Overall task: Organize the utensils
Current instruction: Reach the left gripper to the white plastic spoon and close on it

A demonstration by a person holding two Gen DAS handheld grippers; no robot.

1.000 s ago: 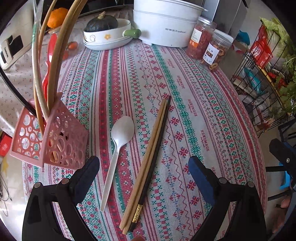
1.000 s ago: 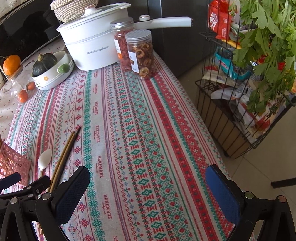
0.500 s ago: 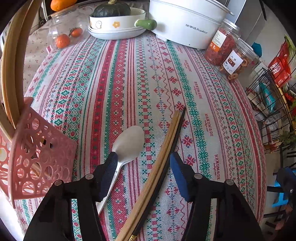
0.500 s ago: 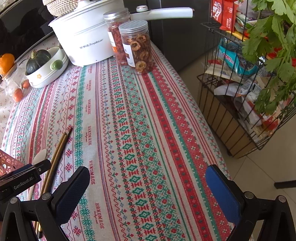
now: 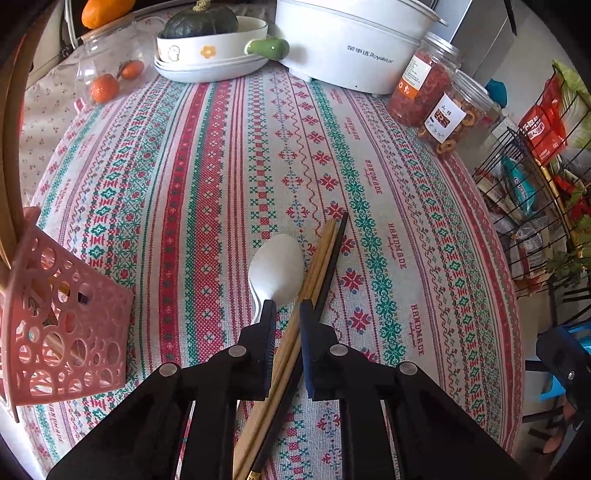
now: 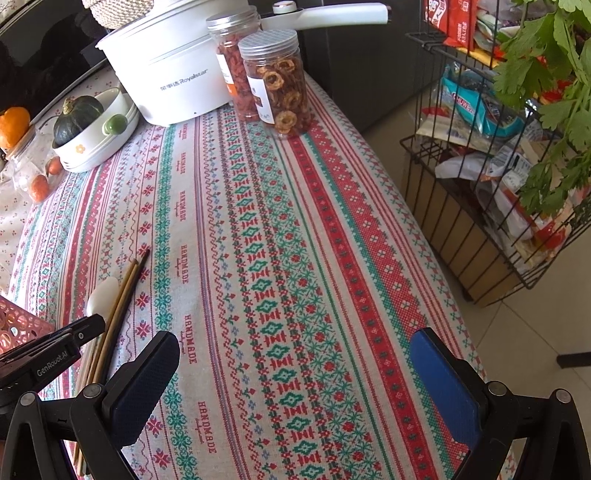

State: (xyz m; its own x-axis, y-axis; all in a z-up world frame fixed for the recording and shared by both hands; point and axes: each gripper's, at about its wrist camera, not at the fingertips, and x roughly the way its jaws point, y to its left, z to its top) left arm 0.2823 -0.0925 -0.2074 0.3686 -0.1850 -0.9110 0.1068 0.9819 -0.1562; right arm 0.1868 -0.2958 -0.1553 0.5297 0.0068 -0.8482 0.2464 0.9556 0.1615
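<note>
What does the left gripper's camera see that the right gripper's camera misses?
Only the left wrist view shows the left gripper closing around the chopsticks, and long wooden handles rising from the pink basket. Only the right wrist view shows the right gripper wide open over bare tablecloth, and the pot's long handle. Both show the white spoon, pot and jars.

Tablecloth (image 5: 229,155) is cream w/ red + green cross-stitch stripes, diamonds, snowflake bits, "HANDMADE" in brown. Spoon (image 5: 277,269) plain white. Chopsticks (image 5: 325,254): two tan wood, one black w/ a gold end. Basket (image 5: 66,332) is pink w/ round cutouts. Pot (image 5: 351,40) white, grey lettering. Bowl (image 5: 210,51) white w/ orange flower + green handle, dark green squash (image 5: 201,22) in it. Jars (image 6: 273,81) clear, silver lids, red/orange stuff inside. Gripper pads (image 6: 443,376) blue, arms black.
</note>
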